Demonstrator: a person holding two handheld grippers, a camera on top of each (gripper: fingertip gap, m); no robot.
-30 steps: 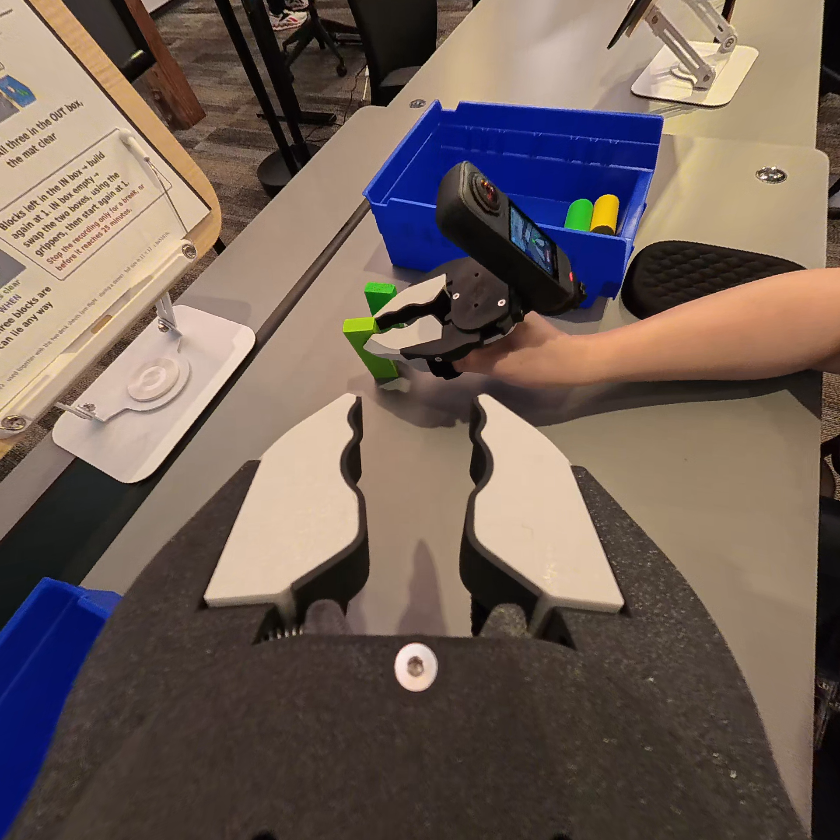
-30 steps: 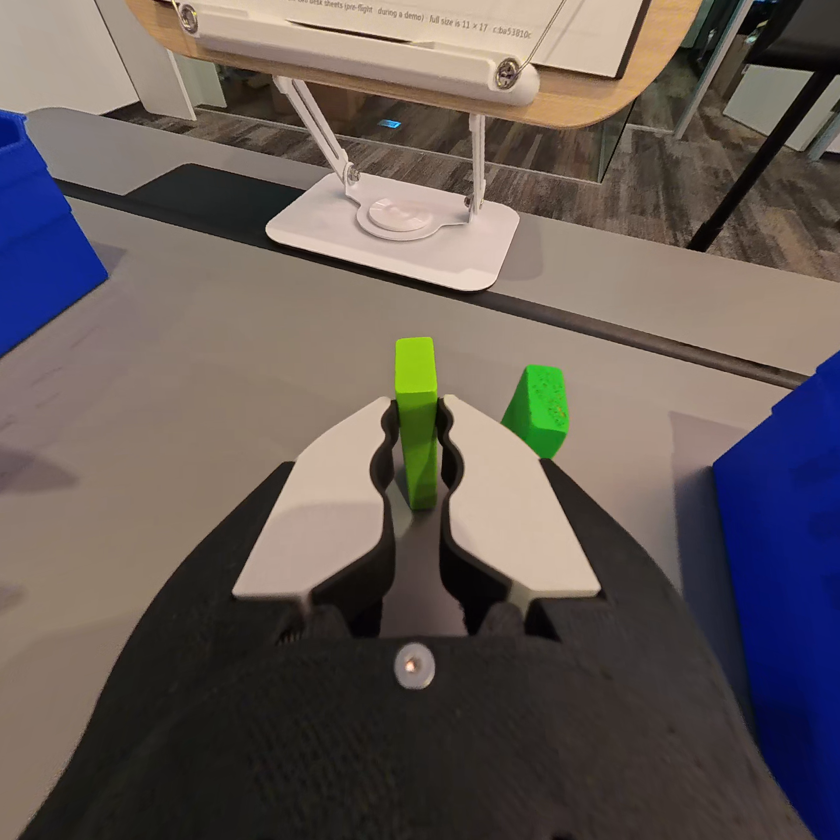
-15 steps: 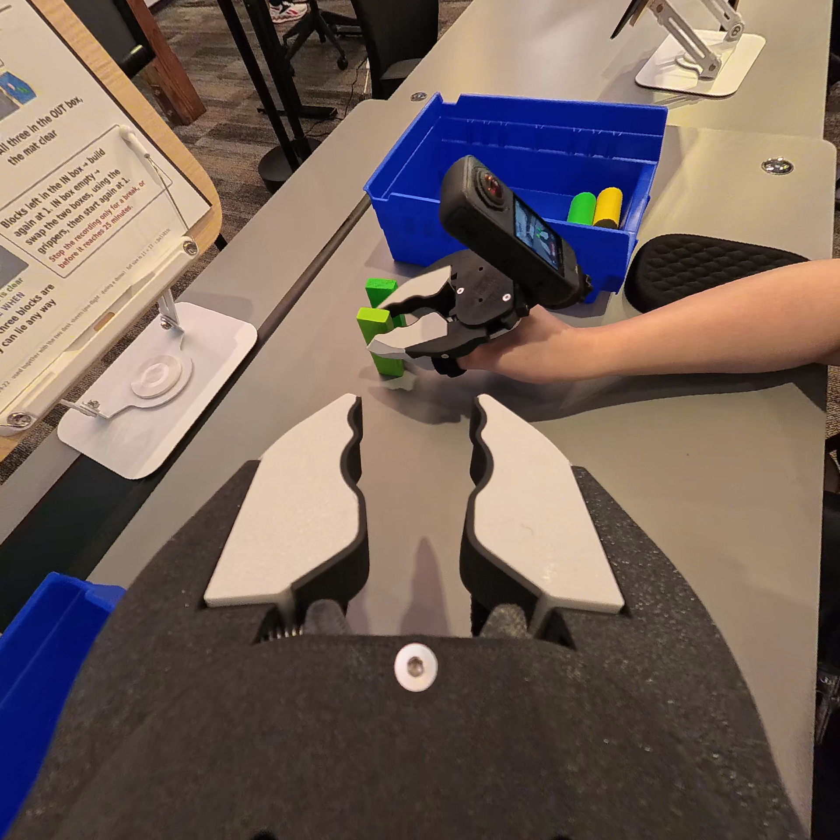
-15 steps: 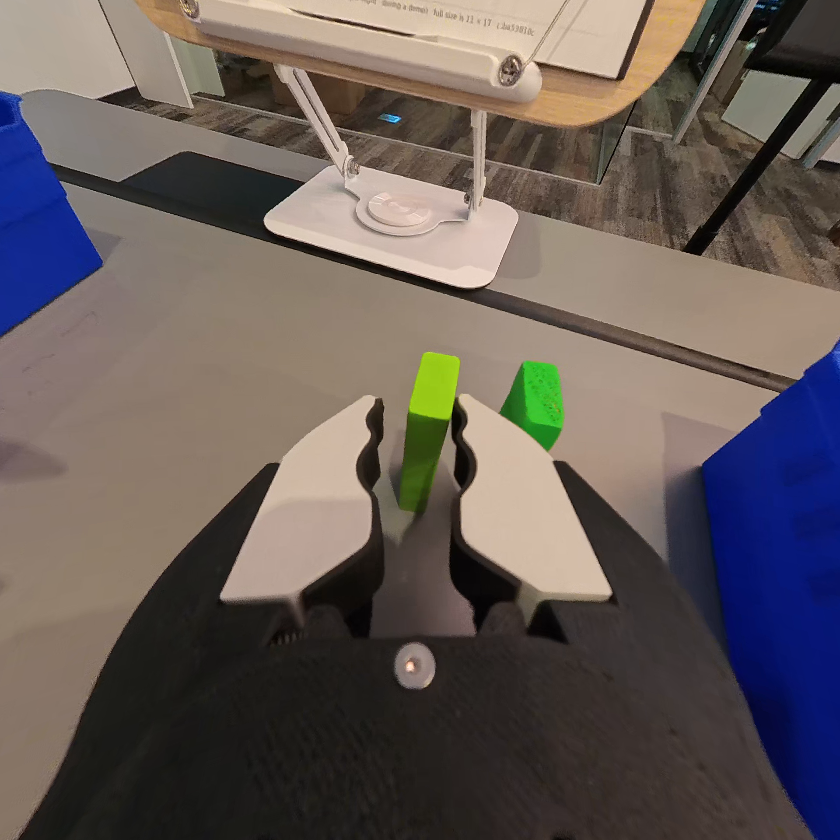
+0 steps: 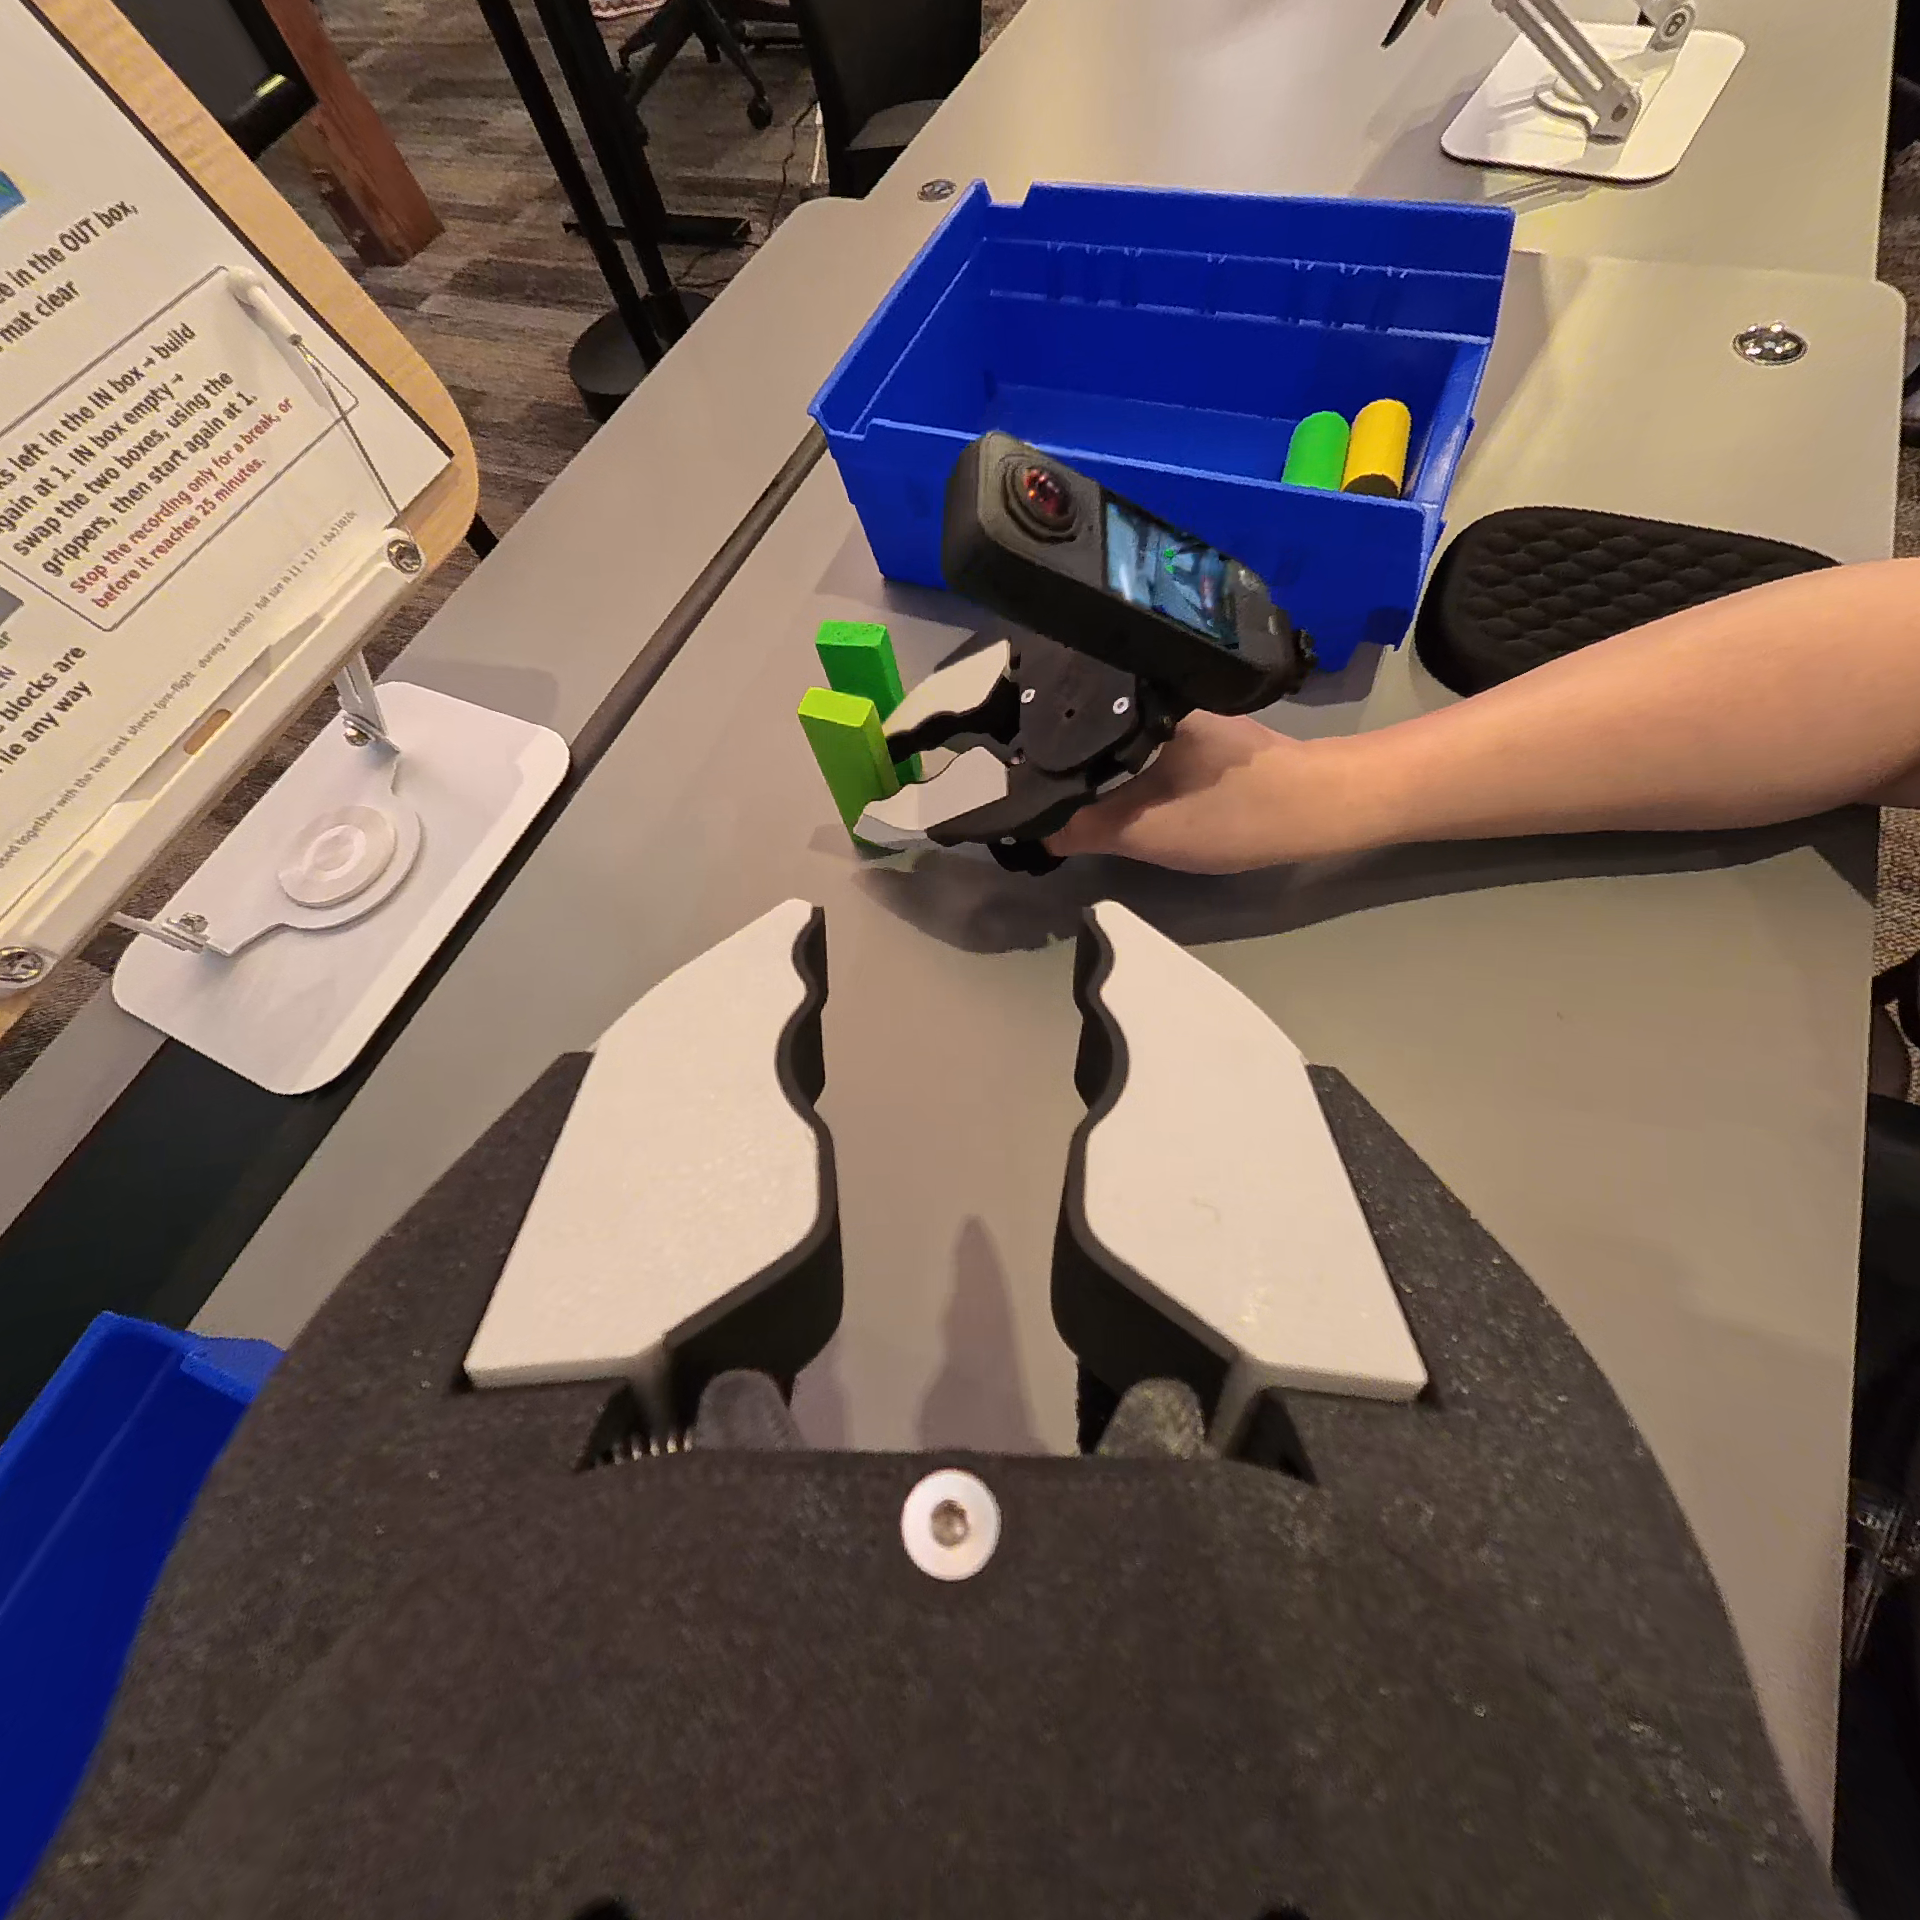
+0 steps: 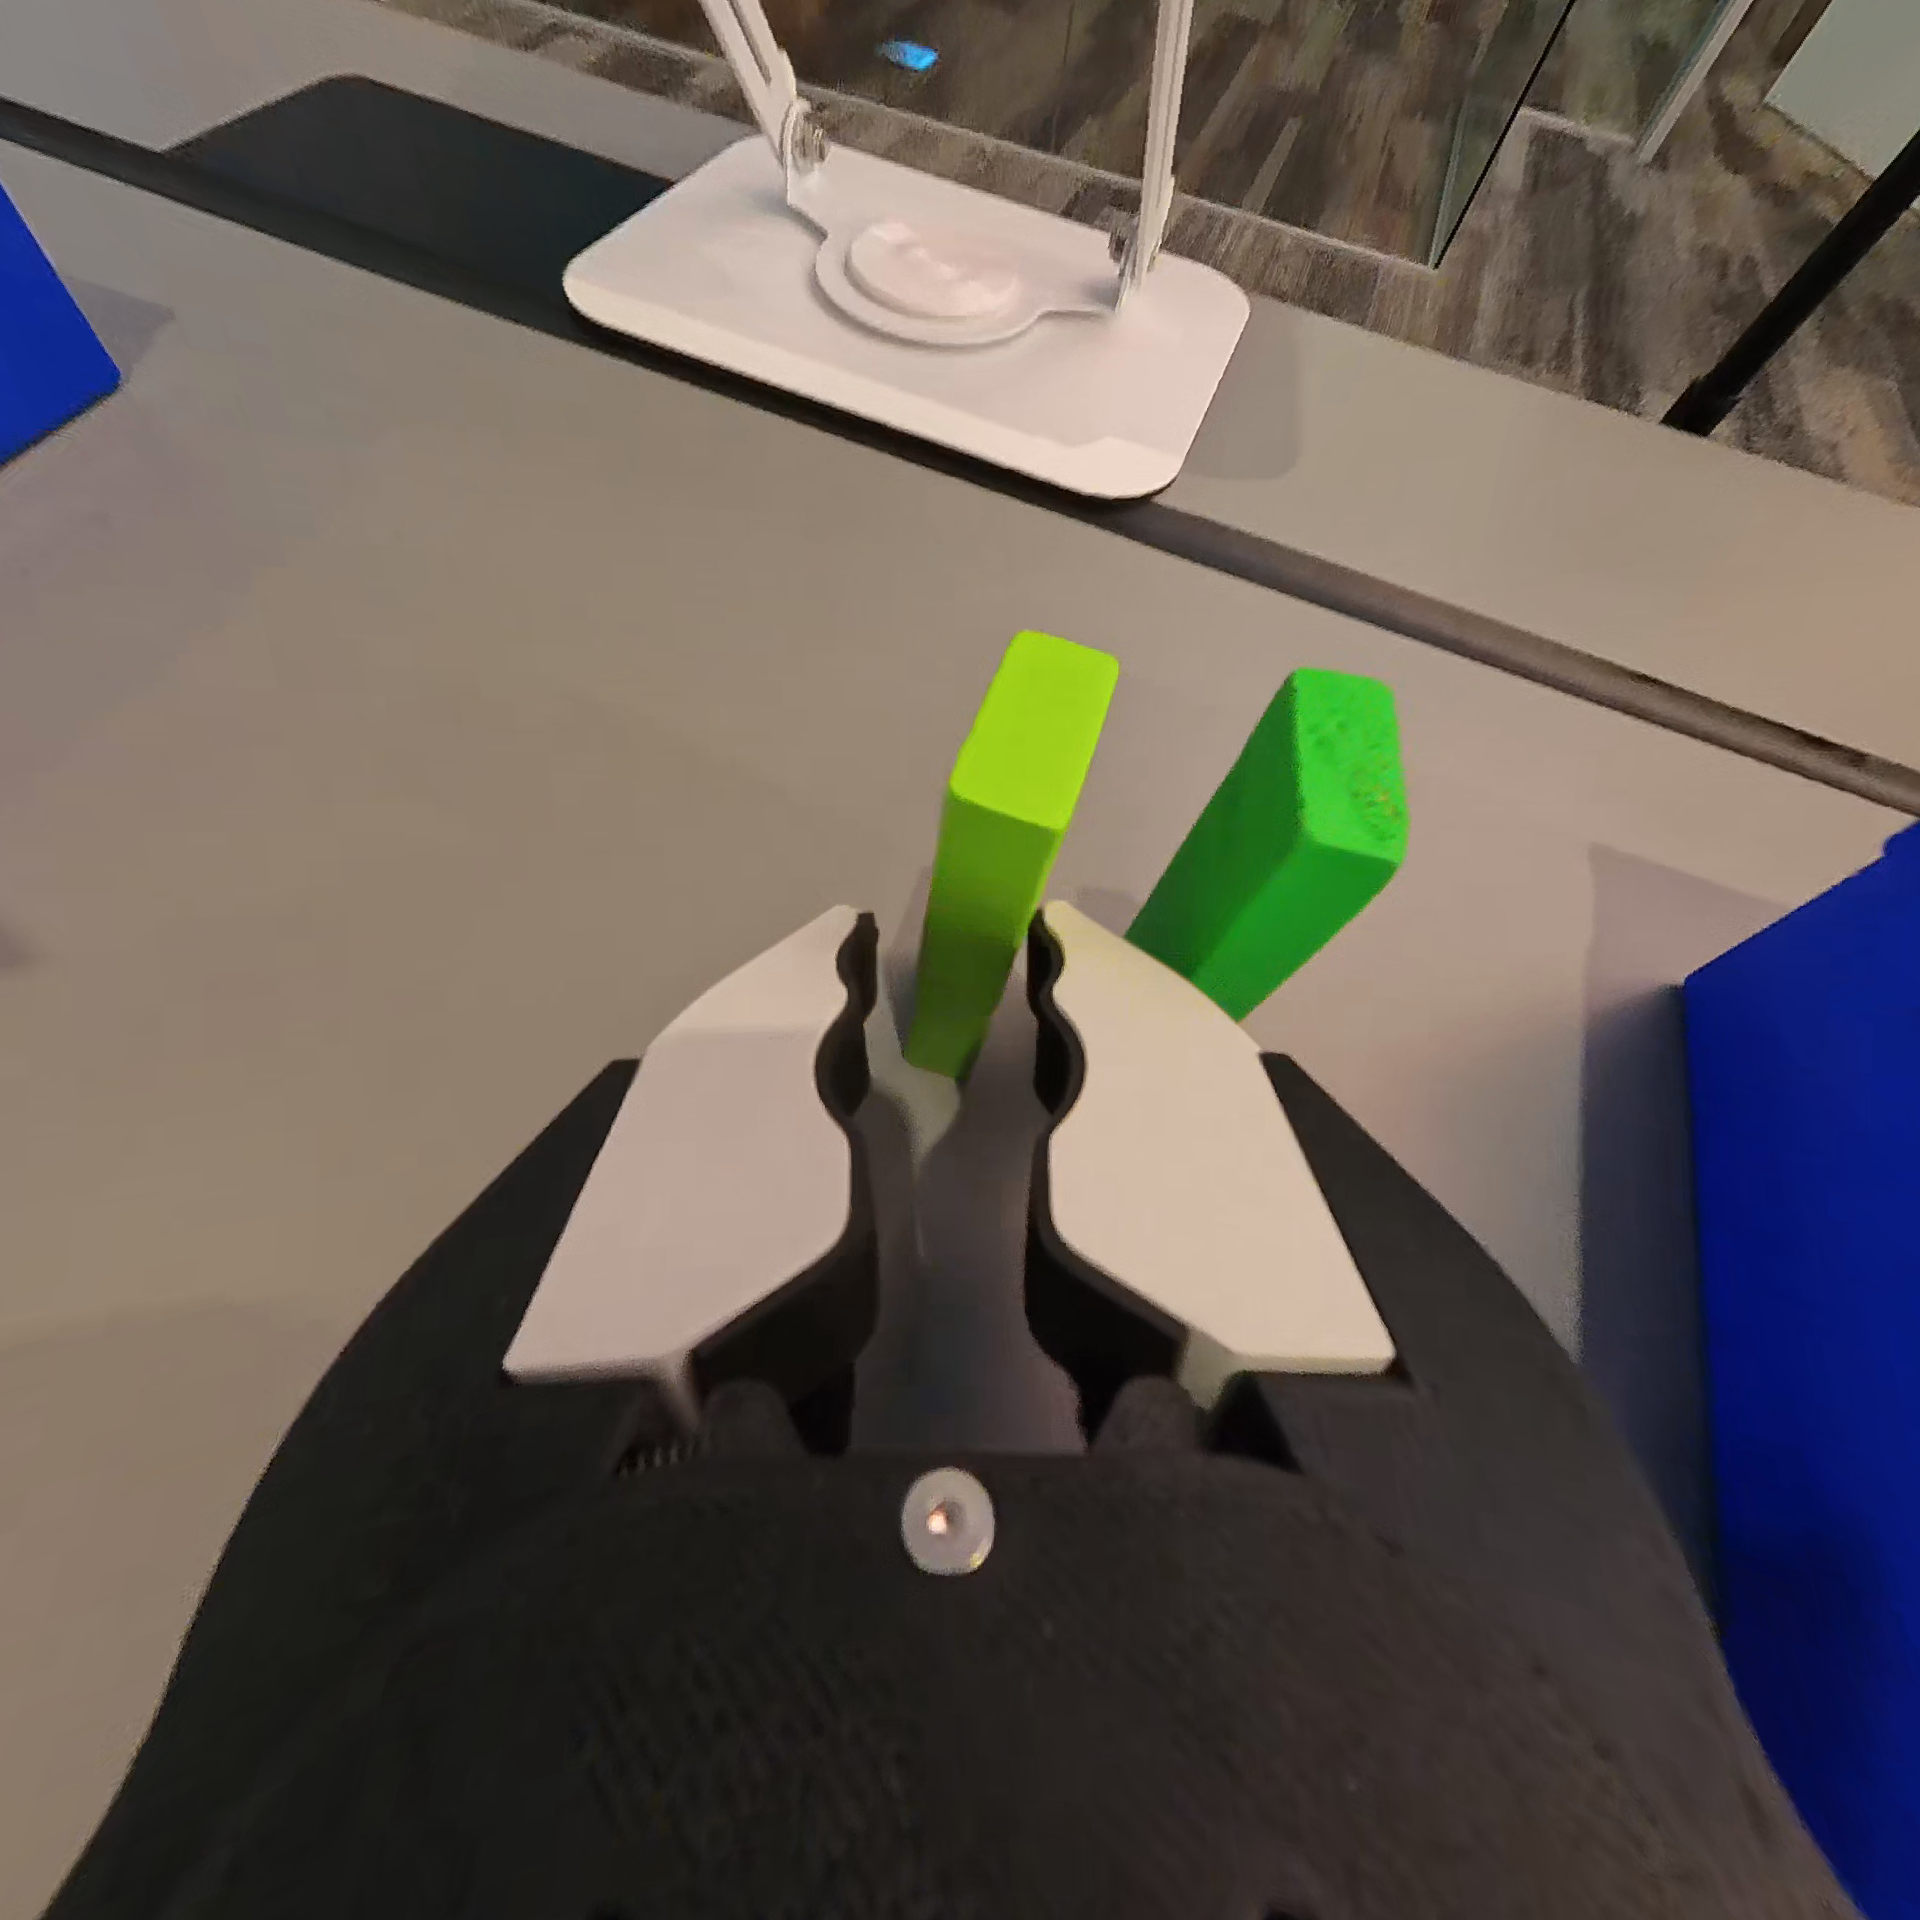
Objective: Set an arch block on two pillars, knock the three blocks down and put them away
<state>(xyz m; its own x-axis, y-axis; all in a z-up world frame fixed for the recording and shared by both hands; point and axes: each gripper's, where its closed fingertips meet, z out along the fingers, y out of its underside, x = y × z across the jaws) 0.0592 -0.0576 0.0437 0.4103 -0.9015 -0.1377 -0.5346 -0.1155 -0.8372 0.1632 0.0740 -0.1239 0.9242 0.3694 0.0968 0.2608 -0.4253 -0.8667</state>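
Note:
A light green pillar (image 6: 1013, 831) stands upright on the grey table (image 6: 416, 727). A dark green pillar (image 6: 1278, 862) stands just to its right. My right gripper (image 6: 951, 920) is open, with its fingertips on either side of the light green pillar's lower part. A gap shows on the left side. In the left wrist view the right gripper (image 5: 883, 779) sits low at the light green pillar (image 5: 847, 753), with the dark green pillar (image 5: 857, 665) behind it. My left gripper (image 5: 951, 914) is open and empty above bare table, short of the pillars.
A blue bin (image 5: 1247, 208) behind the pillars holds a green cylinder (image 5: 1314, 447) and a yellow cylinder (image 5: 1377, 442). Another blue bin (image 5: 83, 1507) is at the near left. A white document stand base (image 6: 914, 312) lies beyond the pillars. A black wrist pad (image 5: 1590, 582) and a forearm (image 5: 1507, 727) are at the right. Tip to tip, the grippers are about 25 centimetres apart.
My right gripper was shut on the light green pillar and has opened. The pillar now stands free on the table beside the dark green one. My left gripper has stayed open and still.

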